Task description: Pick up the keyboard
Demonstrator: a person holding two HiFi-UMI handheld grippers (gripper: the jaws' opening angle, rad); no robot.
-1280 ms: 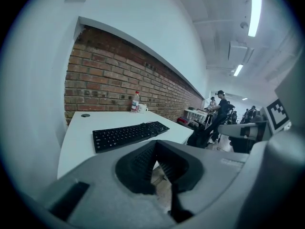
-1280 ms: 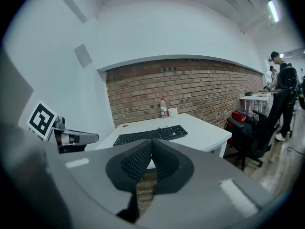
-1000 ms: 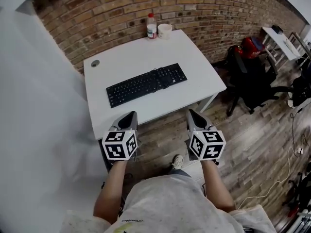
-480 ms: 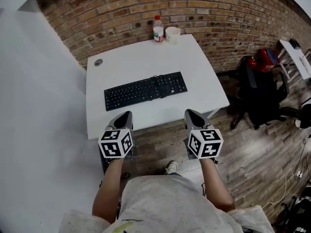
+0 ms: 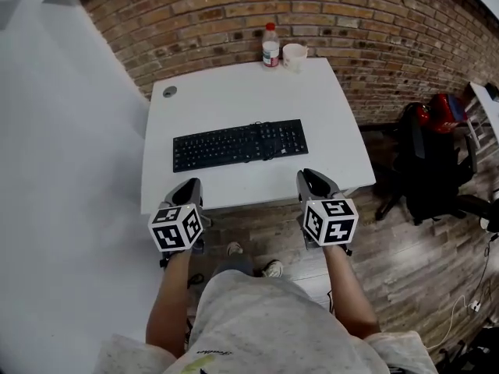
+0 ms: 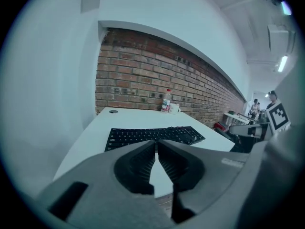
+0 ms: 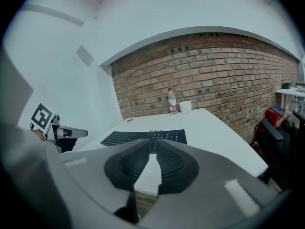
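A black keyboard [image 5: 240,144] lies across the middle of the white table [image 5: 234,100], with a dark cable bunched on its right half. It also shows in the left gripper view [image 6: 152,135] and the right gripper view [image 7: 145,137], ahead of the jaws. My left gripper [image 5: 192,184] hangs at the table's front edge, left of centre, short of the keyboard. My right gripper [image 5: 308,175] is over the front edge on the right. On both, the jaws are just opening, tips almost together, with nothing between them [image 6: 156,142] [image 7: 152,141].
A plastic bottle [image 5: 270,45] and a white cup [image 5: 294,55] stand at the table's far edge by the brick wall. A round cable hole [image 5: 169,91] sits at the far left corner. A black office chair [image 5: 433,162] stands to the right on the wooden floor.
Both grippers have moved forward to the table's front edge, the right one further. The table and keyboard now sit more square and central in the head view.
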